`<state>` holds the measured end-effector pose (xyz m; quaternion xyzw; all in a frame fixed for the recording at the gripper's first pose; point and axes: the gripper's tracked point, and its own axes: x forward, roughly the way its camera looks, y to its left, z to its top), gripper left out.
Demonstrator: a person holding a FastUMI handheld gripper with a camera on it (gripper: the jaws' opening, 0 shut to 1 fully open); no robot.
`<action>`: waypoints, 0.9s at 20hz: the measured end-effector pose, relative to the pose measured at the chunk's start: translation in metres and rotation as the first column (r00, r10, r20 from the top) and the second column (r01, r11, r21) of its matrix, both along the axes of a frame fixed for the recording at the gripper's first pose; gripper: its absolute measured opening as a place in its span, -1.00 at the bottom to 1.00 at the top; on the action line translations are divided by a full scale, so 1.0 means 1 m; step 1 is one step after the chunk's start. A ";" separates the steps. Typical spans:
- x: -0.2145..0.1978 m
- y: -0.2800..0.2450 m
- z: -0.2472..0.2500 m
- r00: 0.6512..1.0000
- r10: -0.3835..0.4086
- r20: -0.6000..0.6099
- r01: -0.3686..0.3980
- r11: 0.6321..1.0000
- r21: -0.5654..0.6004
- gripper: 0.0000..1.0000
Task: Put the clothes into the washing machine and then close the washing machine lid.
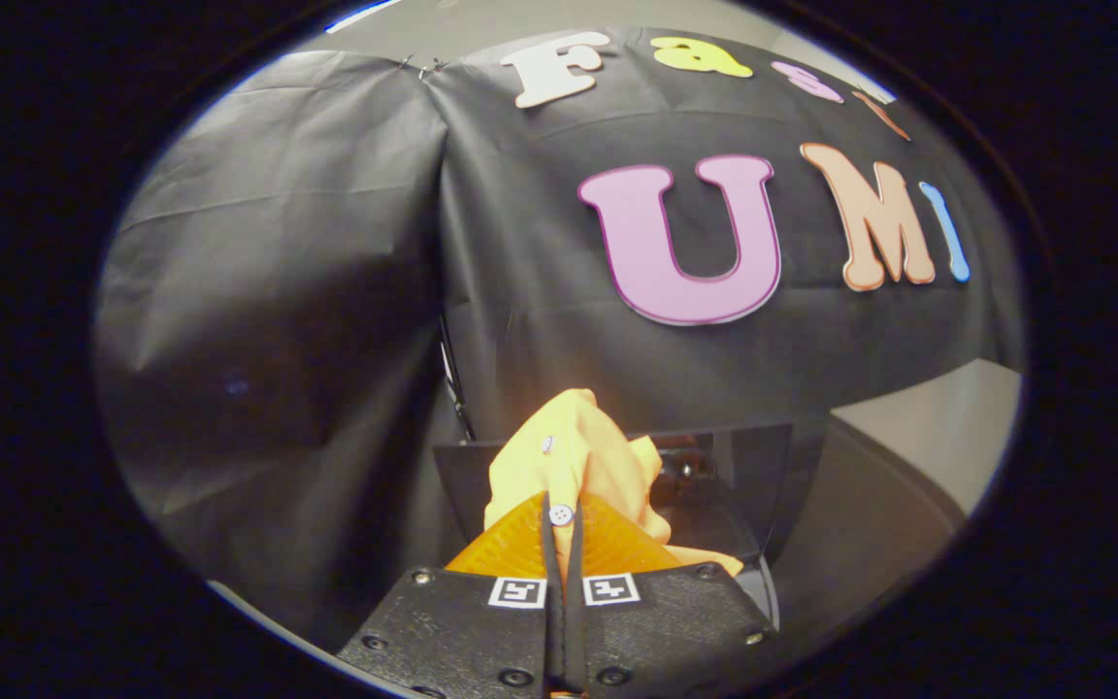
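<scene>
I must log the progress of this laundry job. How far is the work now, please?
Done: the yellow garment has been picked up; the gripper is shut on it, both orange fingers pinching the fabric.
In hand: the garment is carried just in front of a raised dark lid, which stands open.
Left: lowering the garment into the washing machine, releasing it, then closing the lid. The drum itself is hidden behind the cloth.

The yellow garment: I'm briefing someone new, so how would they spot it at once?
Start at the black cloth wall, then drop to the dark raised lid below it. In front of that lid, pinched between the orange fingers of the gripper, bunches the yellow garment, the sole bright thing there, with small white buttons.
</scene>
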<state>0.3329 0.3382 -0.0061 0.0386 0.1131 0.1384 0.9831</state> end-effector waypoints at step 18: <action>-0.006 -0.036 -0.181 0.974 -0.109 -0.201 0.083 0.988 -0.132 -0.98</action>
